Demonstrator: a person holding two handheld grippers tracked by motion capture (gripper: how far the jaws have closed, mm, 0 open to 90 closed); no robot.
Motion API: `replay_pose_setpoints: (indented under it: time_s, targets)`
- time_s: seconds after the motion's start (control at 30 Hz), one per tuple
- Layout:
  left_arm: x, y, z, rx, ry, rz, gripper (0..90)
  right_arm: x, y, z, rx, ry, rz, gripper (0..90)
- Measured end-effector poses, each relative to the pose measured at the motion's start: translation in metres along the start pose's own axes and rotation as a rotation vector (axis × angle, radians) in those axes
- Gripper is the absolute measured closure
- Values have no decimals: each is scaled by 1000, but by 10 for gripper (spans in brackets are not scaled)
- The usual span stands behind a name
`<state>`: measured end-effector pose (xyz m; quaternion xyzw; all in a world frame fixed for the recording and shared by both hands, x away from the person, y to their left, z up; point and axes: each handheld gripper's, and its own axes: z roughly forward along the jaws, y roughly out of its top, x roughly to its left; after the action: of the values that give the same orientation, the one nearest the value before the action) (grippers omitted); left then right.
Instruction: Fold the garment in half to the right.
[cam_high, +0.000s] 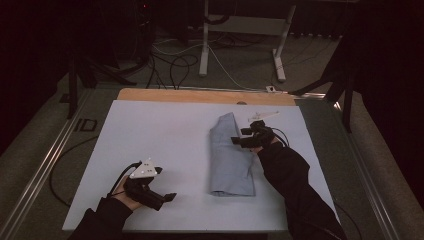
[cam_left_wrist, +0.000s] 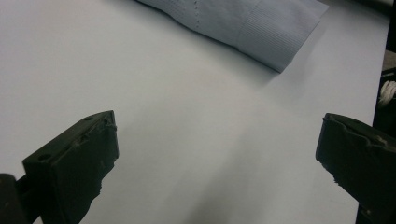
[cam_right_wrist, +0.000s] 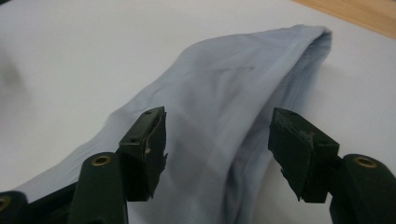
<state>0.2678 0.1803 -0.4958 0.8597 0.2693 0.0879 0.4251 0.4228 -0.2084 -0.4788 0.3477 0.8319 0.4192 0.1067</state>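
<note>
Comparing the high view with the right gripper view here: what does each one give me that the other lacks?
High view alone: the left hand-held gripper over bare white sheet, the floor cables and the grey stand beyond the table. Right gripper view alone: its jaws standing apart, astride the fabric's raised fold with the pads not pressing on it. Shared: the light blue folded cloth, the right hand-held gripper at it, and the table's wooden edge.

pale blue finely striped cloth (cam_high: 229, 156)

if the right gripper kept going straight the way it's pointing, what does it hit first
Most likely the folded light-blue garment. The right gripper has its jaws apart with the cloth's raised fold lying between and ahead of them, pads not yet pressing it. Depth is hard to judge, but nothing else lies in that line.
</note>
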Motion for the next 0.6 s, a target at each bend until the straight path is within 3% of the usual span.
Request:
replay_pose_setpoints:
  time_s: [0.17,0.2,0.23,0.33,0.4,0.6]
  targets:
    - [3,-7,-5,-10,15,-12,4,12,-11,-12,-26,27,-12,327]
    - [5,-8,-7,-16,19,-7,4,15,-13,-14,-34,41,-19,296]
    - [8,-11,-10,-31,15,-9,4,21,-19,-18,-44,76,-41,193]
    - [10,-13,-13,-46,16,-2,4,27,-25,-22,-58,87,-49,157]
    - [13,-15,-16,-61,8,10,4,35,-32,-27,-81,96,-88,101]
    - [19,-20,-24,-94,-5,17,4,43,-48,-38,-94,111,-123,93]
